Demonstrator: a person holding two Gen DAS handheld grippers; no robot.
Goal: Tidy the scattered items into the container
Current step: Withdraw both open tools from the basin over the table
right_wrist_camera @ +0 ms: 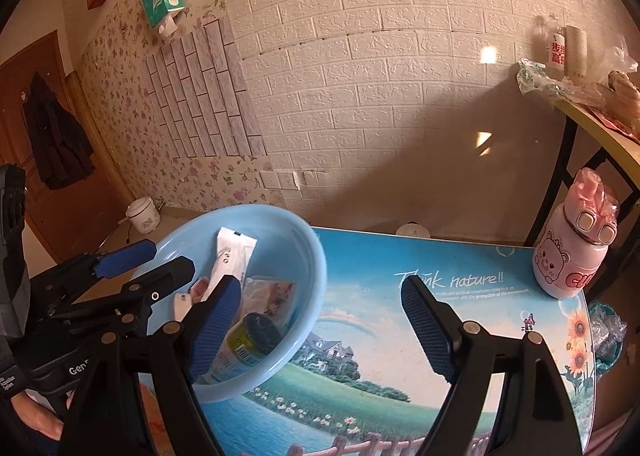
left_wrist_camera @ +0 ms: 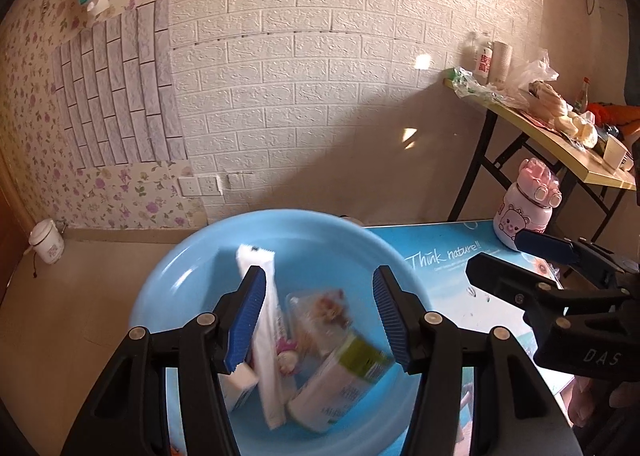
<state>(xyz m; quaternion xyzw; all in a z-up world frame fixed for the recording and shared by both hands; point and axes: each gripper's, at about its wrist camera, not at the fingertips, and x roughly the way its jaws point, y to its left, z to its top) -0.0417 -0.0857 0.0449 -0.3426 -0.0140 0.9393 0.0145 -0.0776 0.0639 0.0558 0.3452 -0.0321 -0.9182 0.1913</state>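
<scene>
Nearest, the left gripper [left_wrist_camera: 320, 312] hangs over the blue basin [left_wrist_camera: 168, 296], its ribbed blue pads apart and pressing on nothing. The right gripper [right_wrist_camera: 320, 328] stands spread wide over bare table [right_wrist_camera: 380, 344], holding nothing. The table is glossy, printed with a meadow, rainbow and sunflowers. The round, smooth plastic basin sits at the table's left edge and holds the items: one long white sachet [left_wrist_camera: 264, 336], one clear crinkled snack packet [left_wrist_camera: 320, 316], one cylindrical tub with a green-yellow label [left_wrist_camera: 340, 380], and one small white box [left_wrist_camera: 240, 384]. Further off on the table stands one pink bear bottle [right_wrist_camera: 572, 256]. Beyond, a white embossed brick wall meets floral wallpaper; a cluttered folding table [left_wrist_camera: 560, 144] stands right.
</scene>
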